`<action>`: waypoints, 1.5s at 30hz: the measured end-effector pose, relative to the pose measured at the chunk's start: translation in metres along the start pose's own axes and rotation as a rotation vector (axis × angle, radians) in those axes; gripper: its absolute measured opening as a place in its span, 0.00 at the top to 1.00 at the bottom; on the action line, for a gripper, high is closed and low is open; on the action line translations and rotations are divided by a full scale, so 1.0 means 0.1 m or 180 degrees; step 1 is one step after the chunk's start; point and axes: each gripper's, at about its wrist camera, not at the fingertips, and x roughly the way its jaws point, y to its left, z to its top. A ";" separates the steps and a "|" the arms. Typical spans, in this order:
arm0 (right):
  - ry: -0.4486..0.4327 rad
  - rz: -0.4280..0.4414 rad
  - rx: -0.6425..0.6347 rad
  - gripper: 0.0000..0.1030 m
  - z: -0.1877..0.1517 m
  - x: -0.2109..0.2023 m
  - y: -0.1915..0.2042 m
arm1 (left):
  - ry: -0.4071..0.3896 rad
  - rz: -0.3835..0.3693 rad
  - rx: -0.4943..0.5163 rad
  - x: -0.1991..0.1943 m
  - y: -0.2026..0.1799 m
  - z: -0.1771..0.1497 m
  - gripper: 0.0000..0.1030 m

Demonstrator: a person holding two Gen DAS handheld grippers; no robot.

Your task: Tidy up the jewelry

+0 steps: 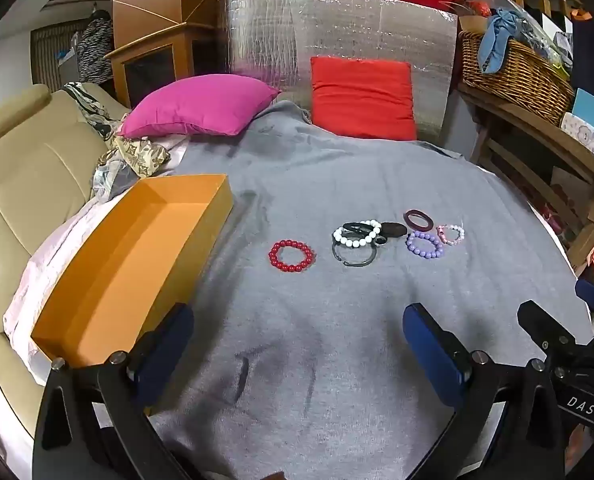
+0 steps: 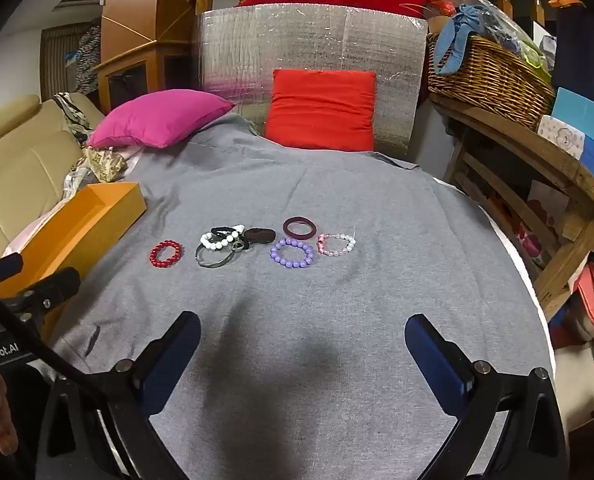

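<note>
Several bracelets lie in a row on the grey cloth [image 1: 317, 360]: a red bead bracelet [image 1: 291, 255] [image 2: 166, 254], a white bead bracelet [image 1: 357, 233] [image 2: 221, 237] over black bands, a purple bead bracelet [image 1: 425, 245] [image 2: 292, 253], a dark maroon bangle [image 1: 419, 220] [image 2: 299, 227] and a pink bead bracelet [image 1: 451, 234] [image 2: 336, 244]. An empty orange box [image 1: 129, 264] [image 2: 77, 228] sits at the left. My left gripper [image 1: 297, 336] is open and empty, short of the bracelets. My right gripper [image 2: 303, 344] is open and empty, also short of them.
A pink pillow [image 1: 197, 106] and a red pillow [image 1: 363, 98] lie at the far end before a silver foil panel [image 1: 337, 28]. A beige sofa [image 1: 25, 184] is at the left. A wooden shelf with a wicker basket [image 1: 513, 76] stands at the right.
</note>
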 end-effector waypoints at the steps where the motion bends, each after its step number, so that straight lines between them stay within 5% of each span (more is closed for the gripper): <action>1: 0.0001 0.0005 -0.0004 0.00 0.00 0.00 0.00 | -0.0009 -0.0012 0.0003 -0.02 -0.01 0.00 0.00; 45: 0.0040 0.0007 -0.0076 0.00 0.02 0.01 0.09 | 0.0163 -0.0118 -0.0025 0.09 0.05 -0.05 0.00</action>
